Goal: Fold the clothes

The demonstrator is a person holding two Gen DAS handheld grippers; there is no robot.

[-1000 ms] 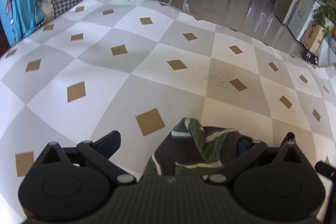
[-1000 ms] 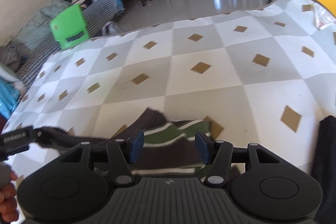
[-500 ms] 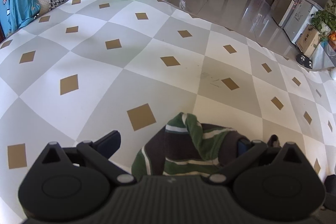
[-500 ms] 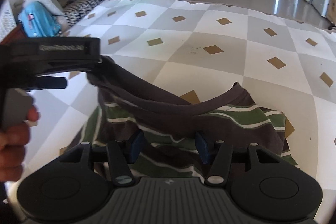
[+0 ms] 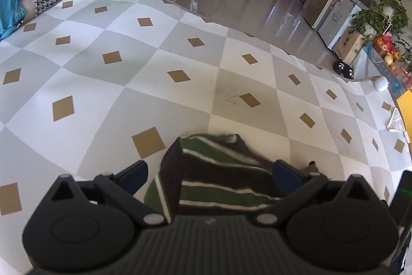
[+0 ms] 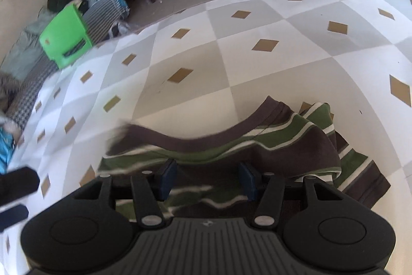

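The striped shirt [image 6: 257,146] lies bunched on the near part of the checked tabletop [image 6: 231,56], its brown hem running left to right across the right wrist view. The right gripper [image 6: 207,178] hangs directly over it, jaws half apart with cloth below them, the pads pressing nothing. The left gripper [image 5: 209,178] stands wide, the shirt's left end [image 5: 219,172] between its fingers but ungripped. Both sit at the cloth's near side, so any fold would likely carry it away toward the far edge
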